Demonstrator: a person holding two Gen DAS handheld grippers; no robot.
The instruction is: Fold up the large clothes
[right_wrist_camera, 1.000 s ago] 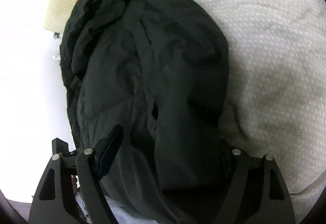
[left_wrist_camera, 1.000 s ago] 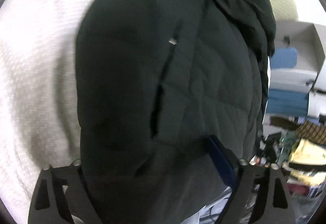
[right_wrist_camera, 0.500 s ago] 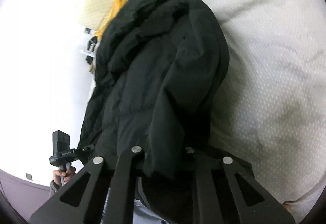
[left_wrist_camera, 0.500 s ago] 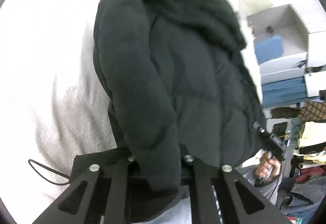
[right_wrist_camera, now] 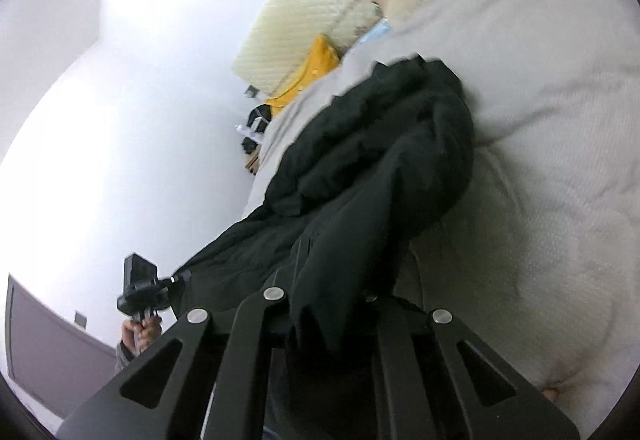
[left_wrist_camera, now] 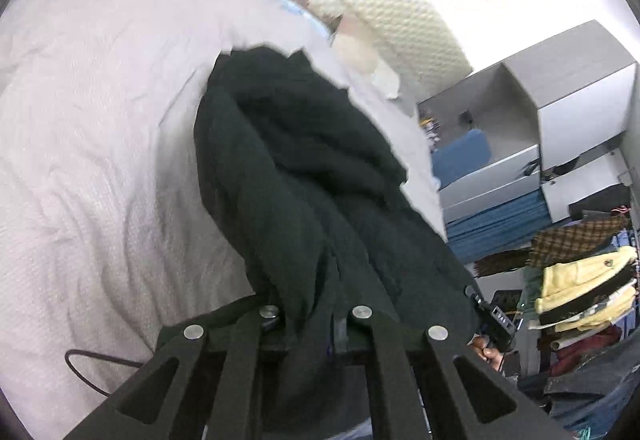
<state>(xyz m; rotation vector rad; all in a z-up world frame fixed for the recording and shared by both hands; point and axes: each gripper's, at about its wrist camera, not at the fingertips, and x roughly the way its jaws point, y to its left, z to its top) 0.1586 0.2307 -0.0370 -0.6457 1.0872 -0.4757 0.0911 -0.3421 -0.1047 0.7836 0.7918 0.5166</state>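
Both grippers are clamped on the black jacket (left_wrist_camera: pixel 304 175): the left gripper (left_wrist_camera: pixel 312 320) has its fingers drawn narrow around a thick bunch of fabric, and the right gripper (right_wrist_camera: pixel 324 304) pinches another part of the same edge. A second ago the fingers stood wide on either side of the jacket, which lay spread across the bed (left_wrist_camera: pixel 92 143); since then they have closed and the near end has been raised, so the garment now hangs in long folds from the grippers, its far end resting on the bed. The person's other hand (right_wrist_camera: pixel 138 332) shows in each view, level with its partner. This looks like the start of a lengthwise fold, with the lifted edge ready to be carried over the rest.
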